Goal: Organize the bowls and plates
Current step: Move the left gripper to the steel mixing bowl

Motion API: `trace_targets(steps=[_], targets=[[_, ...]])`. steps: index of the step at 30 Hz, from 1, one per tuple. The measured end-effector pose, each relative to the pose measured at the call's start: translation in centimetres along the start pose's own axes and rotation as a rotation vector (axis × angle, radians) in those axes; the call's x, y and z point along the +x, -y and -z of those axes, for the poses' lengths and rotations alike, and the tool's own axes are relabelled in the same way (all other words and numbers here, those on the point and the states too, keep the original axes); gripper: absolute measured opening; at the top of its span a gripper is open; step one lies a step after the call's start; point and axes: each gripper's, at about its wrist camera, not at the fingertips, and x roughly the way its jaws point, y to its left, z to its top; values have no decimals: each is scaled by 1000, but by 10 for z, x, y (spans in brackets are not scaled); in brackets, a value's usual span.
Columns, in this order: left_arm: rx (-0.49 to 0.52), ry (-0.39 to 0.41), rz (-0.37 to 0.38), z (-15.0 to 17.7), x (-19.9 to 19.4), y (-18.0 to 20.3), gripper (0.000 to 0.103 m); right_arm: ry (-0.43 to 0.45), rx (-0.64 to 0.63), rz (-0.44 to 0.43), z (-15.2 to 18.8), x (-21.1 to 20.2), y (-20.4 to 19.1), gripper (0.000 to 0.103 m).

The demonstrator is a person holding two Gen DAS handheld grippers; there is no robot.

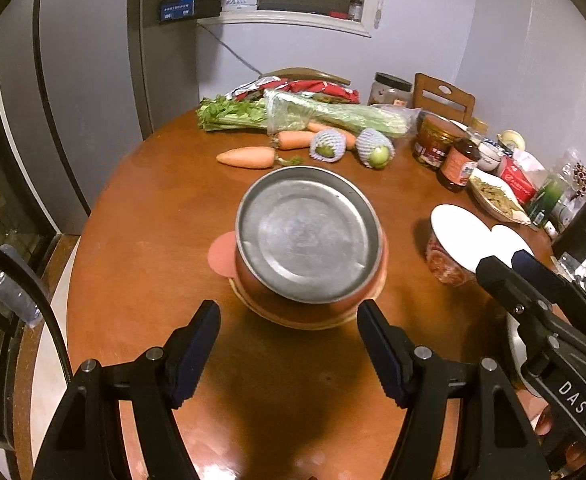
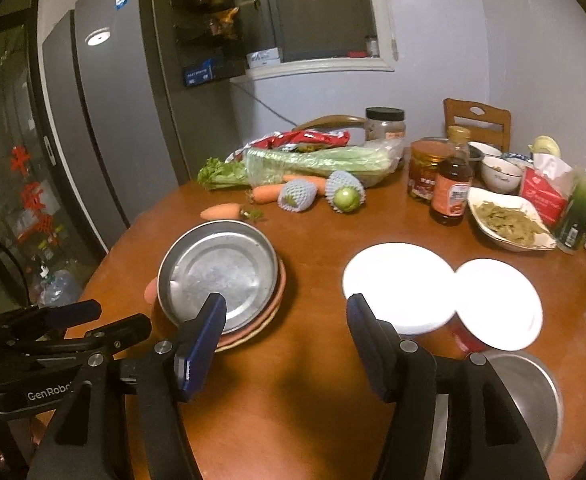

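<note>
A round wooden table (image 2: pixel 301 360) fills the view, with a grey fridge (image 2: pixel 105 128) behind it. Near its middle a metal bowl (image 1: pixel 309 236) sits on stacked pink and cream plates (image 2: pixel 253 330). To the right lie two white plates (image 2: pixel 397 286), edges overlapping. Celery (image 1: pixel 333 112) and carrots (image 1: pixel 247 157) lie further back. The left gripper (image 1: pixel 289 356) and right gripper (image 2: pixel 287 346) both hover with jaws apart, holding nothing.

the left gripper (image 1: pixel 287 330) and the right gripper (image 2: pixel 287 322) have black plastic bodies, silver screws, dark blue ribbed pads, and white lettering on the side.
</note>
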Motion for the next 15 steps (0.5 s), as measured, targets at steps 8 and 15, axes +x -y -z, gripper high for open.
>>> trace_targets(steps=[8, 15], targets=[[29, 28, 4, 8, -17, 25, 70, 35, -8, 12, 8, -31, 18, 67], [58, 37, 29, 16, -25, 48, 70, 62, -15, 32, 18, -55, 33, 67]])
